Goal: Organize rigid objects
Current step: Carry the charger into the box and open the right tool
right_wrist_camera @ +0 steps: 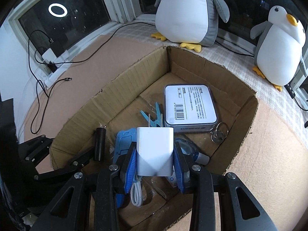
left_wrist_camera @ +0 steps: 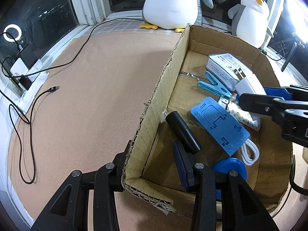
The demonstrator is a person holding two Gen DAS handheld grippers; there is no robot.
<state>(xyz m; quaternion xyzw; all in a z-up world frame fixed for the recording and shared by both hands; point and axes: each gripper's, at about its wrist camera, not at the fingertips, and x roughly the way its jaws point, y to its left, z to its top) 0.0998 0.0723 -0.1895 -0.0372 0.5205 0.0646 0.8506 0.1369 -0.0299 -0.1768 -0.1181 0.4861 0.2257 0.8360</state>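
My right gripper (right_wrist_camera: pixel 155 165) is shut on a white plug charger (right_wrist_camera: pixel 154 150) and holds it over the open cardboard box (right_wrist_camera: pixel 125 88); the charger also shows in the left wrist view (left_wrist_camera: pixel 248 85). My left gripper (left_wrist_camera: pixel 152 165) straddles the box's near left wall (left_wrist_camera: pixel 154 104), one finger outside and one inside; I cannot tell whether it grips the wall. In the box lie a black cylinder (left_wrist_camera: pixel 182 132), a blue plastic stand (left_wrist_camera: pixel 219 125), blue clips (left_wrist_camera: pixel 213 85), a white tin (right_wrist_camera: pixel 190 105), a key ring (right_wrist_camera: pixel 219 132) and a white cable (left_wrist_camera: pixel 250 152).
Two plush penguins (right_wrist_camera: pixel 188 13) (right_wrist_camera: pixel 277 52) stand behind the box by the window. A black USB cable (left_wrist_camera: pixel 32 115) lies on the brown mat (left_wrist_camera: pixel 96 96) to the left, running to a power strip (left_wrist_camera: pixel 25 77). A blue round lid (left_wrist_camera: pixel 231 166) lies in the box's near corner.
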